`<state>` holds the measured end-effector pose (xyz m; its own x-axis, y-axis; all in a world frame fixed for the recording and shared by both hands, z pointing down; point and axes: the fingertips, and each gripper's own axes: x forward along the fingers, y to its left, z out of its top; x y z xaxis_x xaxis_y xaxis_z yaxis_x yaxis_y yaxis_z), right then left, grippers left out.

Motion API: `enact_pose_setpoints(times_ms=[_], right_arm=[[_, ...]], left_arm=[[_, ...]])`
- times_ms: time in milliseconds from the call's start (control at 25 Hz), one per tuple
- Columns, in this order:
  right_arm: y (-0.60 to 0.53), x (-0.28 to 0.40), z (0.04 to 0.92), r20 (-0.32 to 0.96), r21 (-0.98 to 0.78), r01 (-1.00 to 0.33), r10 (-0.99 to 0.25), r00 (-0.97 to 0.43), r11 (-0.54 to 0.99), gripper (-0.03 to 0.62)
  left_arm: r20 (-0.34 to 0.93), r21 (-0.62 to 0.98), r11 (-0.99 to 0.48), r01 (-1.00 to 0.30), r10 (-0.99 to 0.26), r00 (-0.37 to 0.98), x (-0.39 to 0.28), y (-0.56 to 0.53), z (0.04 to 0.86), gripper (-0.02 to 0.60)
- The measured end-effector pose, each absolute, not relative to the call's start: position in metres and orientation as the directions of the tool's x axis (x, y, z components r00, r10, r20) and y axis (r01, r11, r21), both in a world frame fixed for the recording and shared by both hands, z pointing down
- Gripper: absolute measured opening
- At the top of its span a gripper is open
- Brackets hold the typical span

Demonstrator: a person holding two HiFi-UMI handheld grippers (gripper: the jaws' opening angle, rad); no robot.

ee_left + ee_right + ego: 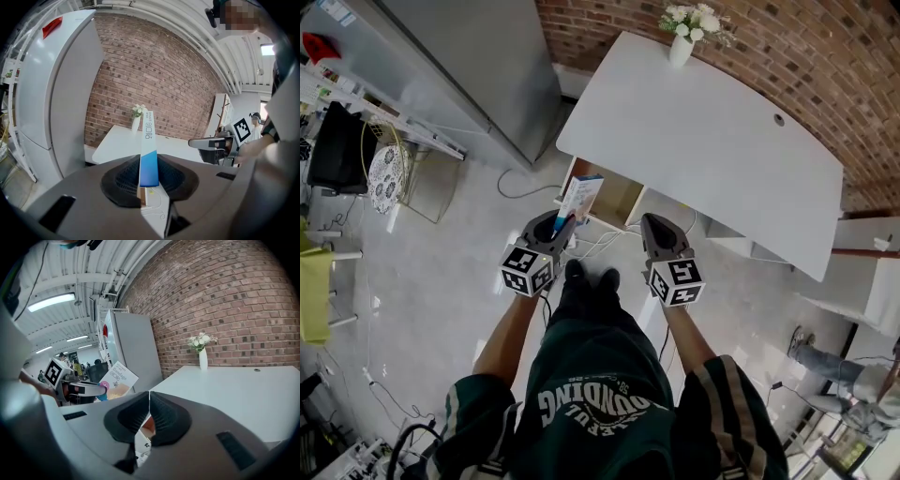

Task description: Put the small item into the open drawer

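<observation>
Brick wall [159, 70] — box [147, 140] in left tongs [149, 177]

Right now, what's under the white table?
An open wooden drawer peeks out under the table's near edge, with white cables below. The tabletop covers everything further back, and the box in the left hand-held gripper hides the drawer's left side.
</observation>
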<state>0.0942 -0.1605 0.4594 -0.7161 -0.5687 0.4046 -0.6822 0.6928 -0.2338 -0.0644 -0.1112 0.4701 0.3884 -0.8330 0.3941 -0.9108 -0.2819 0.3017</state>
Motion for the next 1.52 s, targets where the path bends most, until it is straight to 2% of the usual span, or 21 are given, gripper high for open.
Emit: enact_pose_setpoints(times_ms=[600, 1120, 1520], right_arm=[[-0.179, 0.060, 0.497, 0.448, -0.156, -0.678, -0.560, -0.697, 0.719, 0.026], [-0.173, 0.025, 0.564, 0.490, -0.170, -0.638, -0.497, -0.716, 0.751, 0.026], [-0.163, 0.028, 0.625, 0.535, -0.200, -0.653, -0.477, -0.697, 0.730, 0.026]], left_arm=[[0.482, 0.294, -0.328, -0.898, -0.760, 0.435, -0.084, -0.126, 0.539, 0.098], [0.555, 0.311, -0.321, -0.894, -0.703, 0.445, -0.101, -0.140, 0.627, 0.098], [0.595, 0.312, -0.375, -0.873, -0.639, 0.487, -0.085, -0.162, 0.696, 0.098]])
